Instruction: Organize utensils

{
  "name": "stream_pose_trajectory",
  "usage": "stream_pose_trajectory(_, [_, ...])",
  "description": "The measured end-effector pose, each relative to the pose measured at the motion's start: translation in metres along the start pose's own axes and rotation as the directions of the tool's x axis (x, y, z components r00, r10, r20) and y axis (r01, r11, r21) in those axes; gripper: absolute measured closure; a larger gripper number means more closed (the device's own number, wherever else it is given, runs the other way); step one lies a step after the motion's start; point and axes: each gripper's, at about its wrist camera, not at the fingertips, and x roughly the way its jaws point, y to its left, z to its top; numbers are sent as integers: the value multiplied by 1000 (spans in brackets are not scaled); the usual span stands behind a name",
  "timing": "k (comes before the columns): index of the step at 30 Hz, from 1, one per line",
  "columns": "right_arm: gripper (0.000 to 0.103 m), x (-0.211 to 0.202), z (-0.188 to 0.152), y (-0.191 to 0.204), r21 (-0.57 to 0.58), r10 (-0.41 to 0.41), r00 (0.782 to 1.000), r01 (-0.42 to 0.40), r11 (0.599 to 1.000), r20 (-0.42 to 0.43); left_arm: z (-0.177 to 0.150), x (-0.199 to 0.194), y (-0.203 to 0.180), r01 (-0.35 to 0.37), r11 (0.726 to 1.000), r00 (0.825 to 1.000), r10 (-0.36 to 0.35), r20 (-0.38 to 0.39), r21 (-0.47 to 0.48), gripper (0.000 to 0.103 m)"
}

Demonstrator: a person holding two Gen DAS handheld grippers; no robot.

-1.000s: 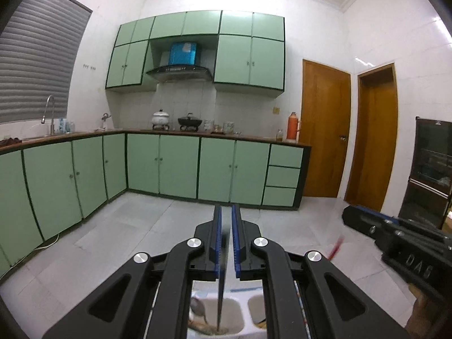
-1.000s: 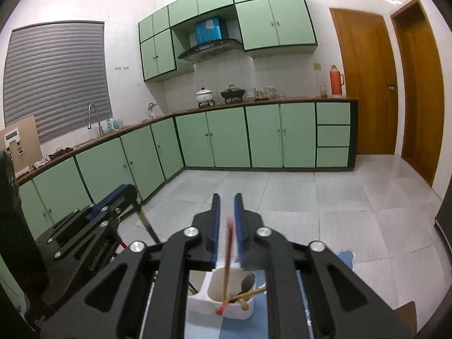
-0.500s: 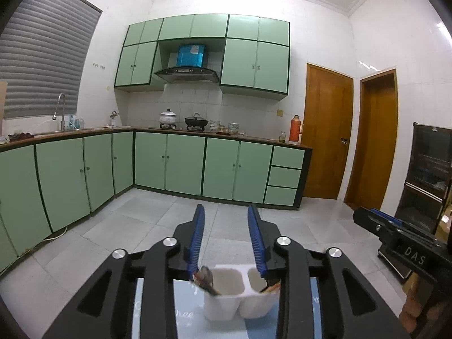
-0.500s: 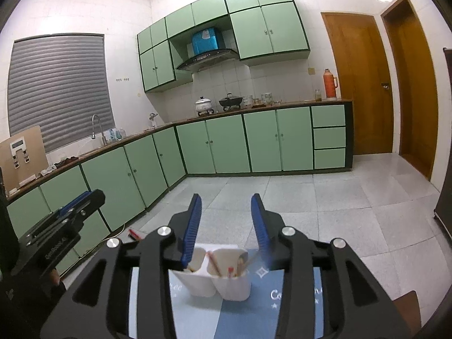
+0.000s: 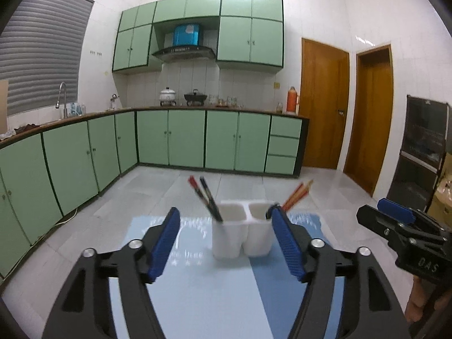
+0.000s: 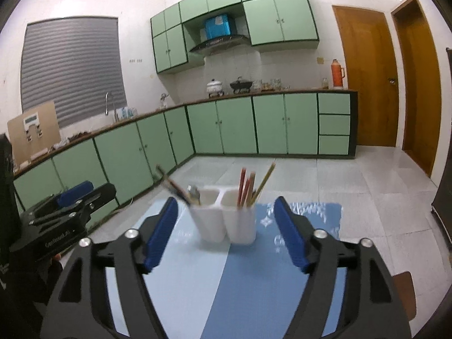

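A white two-compartment utensil holder [image 5: 241,233] stands on a blue table mat [image 5: 197,288]; it also shows in the right wrist view [image 6: 226,220]. Its left compartment holds dark chopsticks [image 5: 207,197] and a spoon [image 6: 194,193]. Its right compartment holds red and yellow chopsticks [image 6: 248,186], also seen in the left wrist view [image 5: 296,193]. My left gripper [image 5: 226,243] is open and empty, just short of the holder. My right gripper [image 6: 226,231] is open and empty, also just short of it.
The other gripper shows at the right edge of the left wrist view [image 5: 406,237] and at the left edge of the right wrist view [image 6: 62,214]. Green kitchen cabinets [image 5: 169,141] and wooden doors [image 5: 325,107] stand far behind. A tiled floor [image 6: 339,175] lies beyond the table.
Both grippers were shut on chopsticks over the holder, then opened and let them drop in. Both have since pulled back from the holder and opened wider.
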Motion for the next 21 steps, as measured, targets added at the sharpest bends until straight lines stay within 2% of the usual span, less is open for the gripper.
stream_pose_trajectory(3, [15,-8,-10,5,6,7,1000,-7,1000,-18,-11,-7,-4,-6,1000,1000,6,-20,17,30])
stream_pose_trajectory(4, [14,-12,-13,6,13,9,1000,-8,1000,-23,-13,-9,-5,-7,1000,1000,7,-25,20,26])
stream_pose_trajectory(14, [6,-39,-18,9,7,4,1000,-4,1000,-20,-18,-39,-12,-12,999,1000,13,-7,41,9])
stream_pose_trajectory(21, [6,-49,-13,10,-7,3,1000,-3,1000,-2,-19,-53,-17,-19,998,1000,19,12,62,6])
